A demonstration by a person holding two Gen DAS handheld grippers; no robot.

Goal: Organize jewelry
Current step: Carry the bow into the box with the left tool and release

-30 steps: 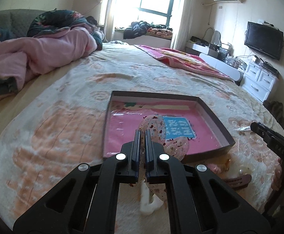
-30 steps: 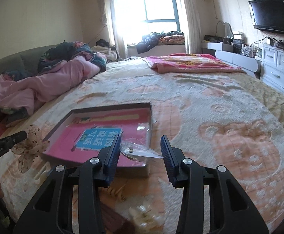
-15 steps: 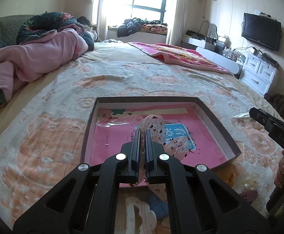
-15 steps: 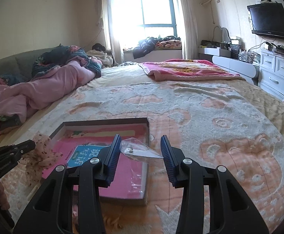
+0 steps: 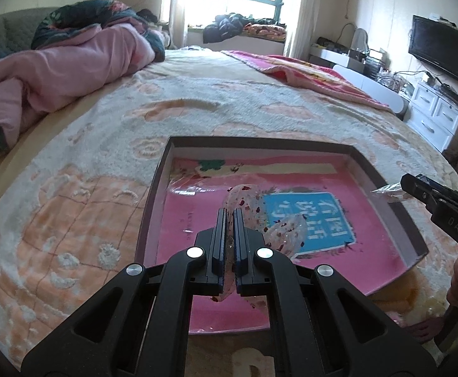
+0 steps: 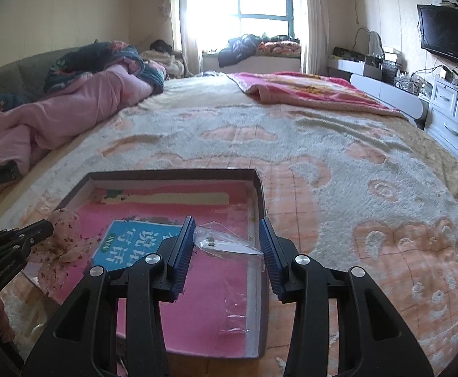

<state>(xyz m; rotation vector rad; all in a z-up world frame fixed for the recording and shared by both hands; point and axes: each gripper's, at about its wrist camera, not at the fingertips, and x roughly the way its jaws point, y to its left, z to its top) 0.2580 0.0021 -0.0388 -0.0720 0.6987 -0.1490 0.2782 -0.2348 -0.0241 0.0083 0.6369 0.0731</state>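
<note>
My left gripper (image 5: 228, 235) is clamped on a sheer red-speckled fabric bow (image 5: 262, 216), its lower half hidden behind the fingers, long axis toward 1 o'clock, above the shallow dark-rimmed pink box (image 5: 153, 201). My right gripper (image 6: 227, 242) pinches a clear plastic jewelry packet (image 6: 226, 241) lying crosswise between the pads; its contents are hard to make out.

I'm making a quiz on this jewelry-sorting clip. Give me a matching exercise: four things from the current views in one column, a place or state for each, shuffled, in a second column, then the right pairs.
Things
1. speckled sheer hair bow
2. clear plastic bag
3. shallow box
4. pink quilt

Places or states
A. lying open on the bedspread
B. bunched up at the bed's far left
C. between the right gripper pads
D. pinched in the left gripper

Pairs: 1-D, 2-C, 3-A, 4-B
</note>
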